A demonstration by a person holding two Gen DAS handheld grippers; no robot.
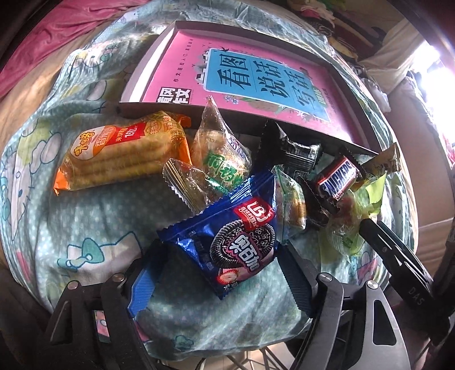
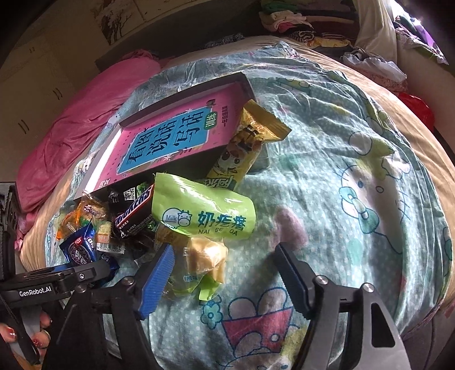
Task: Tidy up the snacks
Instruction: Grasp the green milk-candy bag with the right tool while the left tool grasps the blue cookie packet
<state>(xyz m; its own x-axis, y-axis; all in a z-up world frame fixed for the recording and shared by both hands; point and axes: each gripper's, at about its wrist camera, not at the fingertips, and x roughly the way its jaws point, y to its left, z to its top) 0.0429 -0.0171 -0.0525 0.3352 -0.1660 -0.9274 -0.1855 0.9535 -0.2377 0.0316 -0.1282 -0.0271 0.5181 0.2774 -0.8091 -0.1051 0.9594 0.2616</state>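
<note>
A pile of snacks lies on a bedspread in front of a shallow box (image 1: 136,76) lined with a pink book. My left gripper (image 1: 221,256) is open, its jaws on either side of a blue Oreo pack (image 1: 227,242). Around it lie an orange biscuit pack (image 1: 122,153), a clear green-print pack (image 1: 221,159), a black pack (image 1: 295,153) and a Snickers bar (image 1: 338,178). My right gripper (image 2: 224,261) is open around the end of a lime-green milk snack bag (image 2: 204,213). A yellow snack bar (image 2: 244,142) leans on the box (image 2: 244,82).
The patterned bedspread (image 2: 355,170) stretches wide to the right of the pile. A pink quilt (image 2: 71,136) lies at the far left. Clothes (image 2: 298,25) are heaped behind the bed. The left gripper's body (image 2: 42,284) shows at the right wrist view's lower left.
</note>
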